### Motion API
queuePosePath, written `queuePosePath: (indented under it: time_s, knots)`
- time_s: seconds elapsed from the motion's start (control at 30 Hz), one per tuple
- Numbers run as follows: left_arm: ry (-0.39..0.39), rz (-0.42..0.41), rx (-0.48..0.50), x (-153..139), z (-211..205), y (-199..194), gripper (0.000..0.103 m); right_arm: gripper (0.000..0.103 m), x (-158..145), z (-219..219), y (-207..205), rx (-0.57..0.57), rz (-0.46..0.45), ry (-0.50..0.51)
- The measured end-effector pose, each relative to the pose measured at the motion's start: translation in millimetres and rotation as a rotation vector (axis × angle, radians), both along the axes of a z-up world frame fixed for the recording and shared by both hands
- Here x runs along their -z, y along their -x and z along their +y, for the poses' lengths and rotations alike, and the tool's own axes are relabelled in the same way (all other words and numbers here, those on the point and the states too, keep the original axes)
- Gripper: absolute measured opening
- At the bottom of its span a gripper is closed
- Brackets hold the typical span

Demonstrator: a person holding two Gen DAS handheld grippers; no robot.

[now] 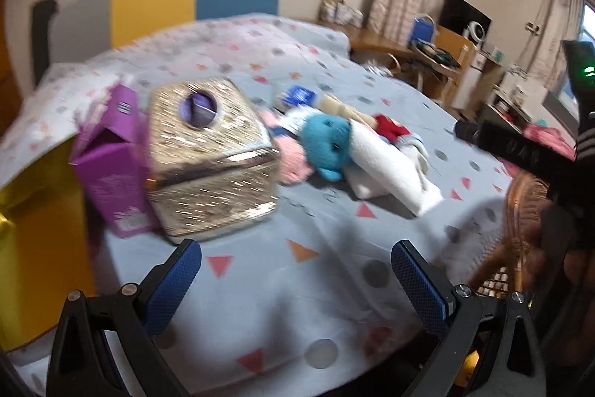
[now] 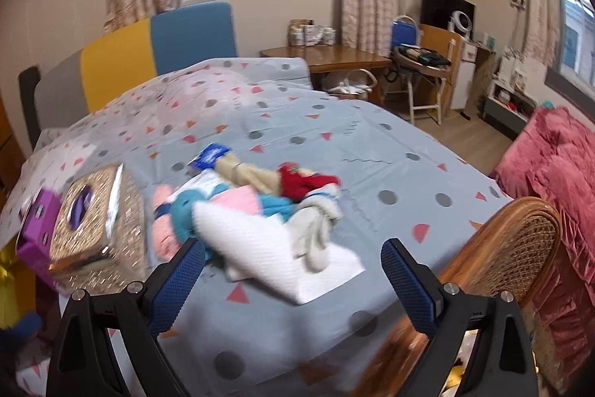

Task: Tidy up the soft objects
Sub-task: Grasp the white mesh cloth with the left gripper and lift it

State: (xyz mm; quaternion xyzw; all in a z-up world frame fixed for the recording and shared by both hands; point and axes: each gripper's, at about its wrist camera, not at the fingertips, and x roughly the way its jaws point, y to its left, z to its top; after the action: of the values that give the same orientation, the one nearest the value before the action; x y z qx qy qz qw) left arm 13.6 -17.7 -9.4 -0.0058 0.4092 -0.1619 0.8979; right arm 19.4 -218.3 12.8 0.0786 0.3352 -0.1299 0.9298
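Note:
A pile of soft things lies on the patterned bed sheet [image 1: 282, 285]: a blue knitted toy [image 1: 327, 140], a folded white towel [image 1: 390, 170], a pink knitted piece [image 1: 293, 162], a red item [image 1: 388, 129] and beige cloth [image 1: 342, 106]. The pile also shows in the right wrist view: white towel [image 2: 271, 252], blue toy [image 2: 186, 211], red item [image 2: 301, 183], grey-white socks [image 2: 316, 233]. My left gripper [image 1: 295, 266] is open and empty, short of the pile. My right gripper [image 2: 293, 266] is open and empty, just before the towel.
A glittery gold tissue box [image 1: 212, 155] and a purple carton [image 1: 111, 166] stand left of the pile, with a yellow box [image 1: 41, 248] at the far left. A wicker chair back [image 2: 520, 248] stands at the bed's right edge. A pink blanket [image 2: 557, 181] lies beyond.

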Motion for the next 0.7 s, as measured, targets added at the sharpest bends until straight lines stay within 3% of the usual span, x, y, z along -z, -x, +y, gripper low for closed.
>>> queuePosePath:
  time_s: [0.23, 0.47, 0.7]
  knots:
    - [0.056, 0.092, 0.087, 5.6, -28.5, -26.5, 0.098, 0.098, -10.2, -55.9, 5.3, 0.078, -0.004, -0.014]
    - [0.086, 0.203, 0.202, 19.4, -76.4, -61.9, 0.068, 0.098, -4.8, -86.9, 10.1, 0.127, -0.001, -0.043]
    - [0.157, 0.277, 0.192, 37.7, -115.0, -102.3, 0.070, 0.098, 1.1, -96.2, 10.2, 0.107, 0.011, -0.053]
